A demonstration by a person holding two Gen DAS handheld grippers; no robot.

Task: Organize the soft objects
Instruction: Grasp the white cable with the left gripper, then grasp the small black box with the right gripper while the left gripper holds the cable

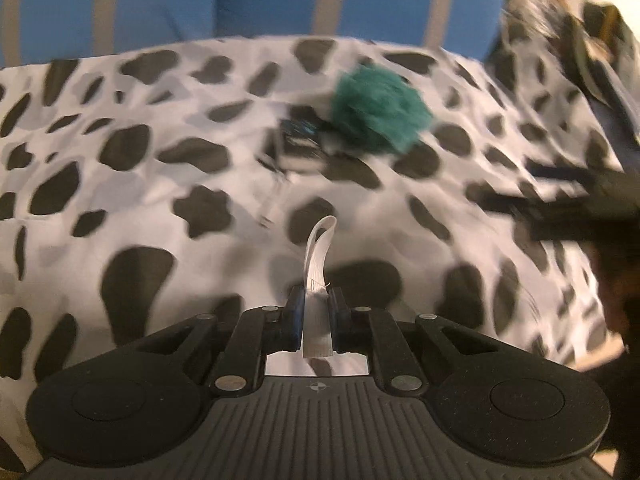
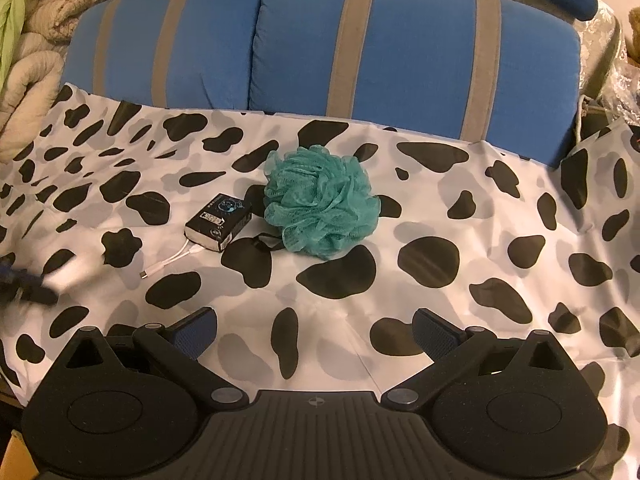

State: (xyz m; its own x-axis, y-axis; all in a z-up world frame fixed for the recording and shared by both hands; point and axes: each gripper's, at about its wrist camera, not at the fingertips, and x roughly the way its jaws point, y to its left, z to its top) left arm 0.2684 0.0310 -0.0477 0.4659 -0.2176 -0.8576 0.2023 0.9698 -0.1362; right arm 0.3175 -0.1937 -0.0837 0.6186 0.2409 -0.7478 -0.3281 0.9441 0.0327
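The left claw point(image 1: 317, 312) is pinching a white strap point(image 1: 318, 252) tight to carry it, while the right claw point(image 2: 316, 334) is waiting wide open and empty near the teal mesh pouf point(image 2: 321, 202) on the spotted sheet point(image 2: 500, 216).

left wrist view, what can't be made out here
- Small dark box: motion blur hides its print; beside the green pouf.
- Dark shape at the right edge: blurred and cut off; cannot tell what it is.
- White strip: its lower end is hidden between the left gripper's jaws.

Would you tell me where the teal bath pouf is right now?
In the right wrist view the teal bath pouf sits mid-frame on the cow-print sheet, just right of the small black box.
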